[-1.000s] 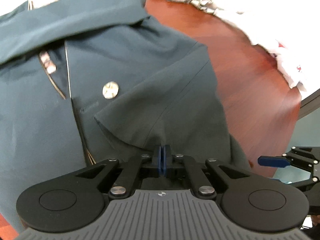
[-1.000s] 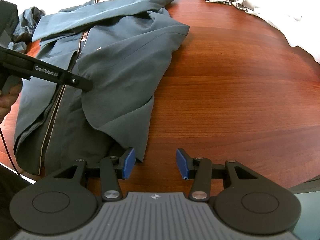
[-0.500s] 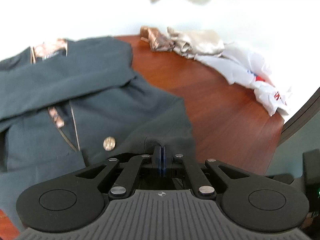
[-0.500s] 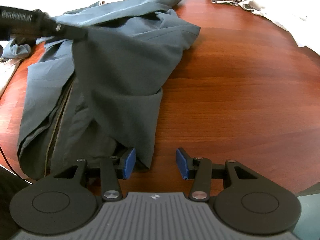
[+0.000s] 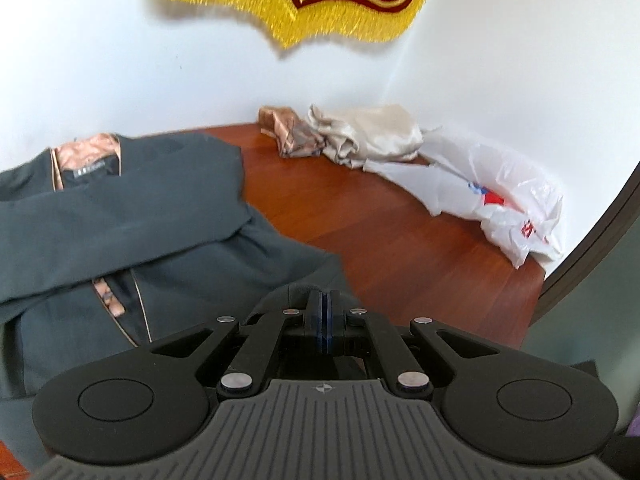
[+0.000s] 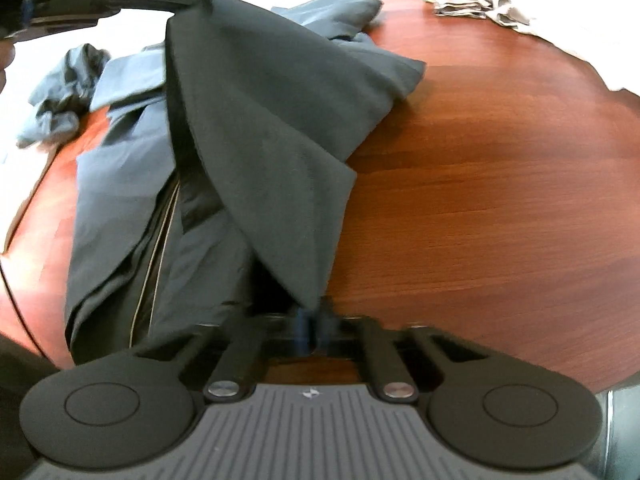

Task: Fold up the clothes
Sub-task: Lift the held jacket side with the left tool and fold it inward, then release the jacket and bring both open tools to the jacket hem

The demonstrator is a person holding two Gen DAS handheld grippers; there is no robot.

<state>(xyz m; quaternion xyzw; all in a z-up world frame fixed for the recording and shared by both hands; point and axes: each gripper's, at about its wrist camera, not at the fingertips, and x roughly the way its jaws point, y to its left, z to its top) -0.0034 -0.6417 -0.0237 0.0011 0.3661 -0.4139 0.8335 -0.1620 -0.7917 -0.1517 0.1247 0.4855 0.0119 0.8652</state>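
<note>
Room: a white wall [image 5: 160, 80] stands behind my work, and a red banner with yellow fringe [image 5: 320, 8] hangs on it.
Surface: I work on a red-brown wooden table [image 6: 500, 180]; its right half is bare wood.
Jacket: the dark green jacket [image 6: 132, 200] lies on the left part of the table, front side up, with thin gold piping along the opening and a pink patterned lining [image 5: 86, 148] visible at the collar. One sleeve lies across the chest.
Lifted flap: one corner piece of the jacket [image 6: 260, 120] is raised off the table like a tent, stretched between my two tongs.
Plastic bag: a white plastic bag [image 5: 500, 196] lies at the far right edge, against the wall.
Small cloths: a beige cloth [image 5: 372, 136] and a brown patterned cloth [image 5: 292, 132] lie touching each other at the far side, just beside the bag.
Left tongs: my left gripper [image 5: 324, 320] is pressed together on the upper end of the flap, held high over the jacket.
Right tongs: my right gripper [image 6: 310, 330] is low by the near table edge, closed on the lower tip of the flap; the picture is blurred here.
</note>
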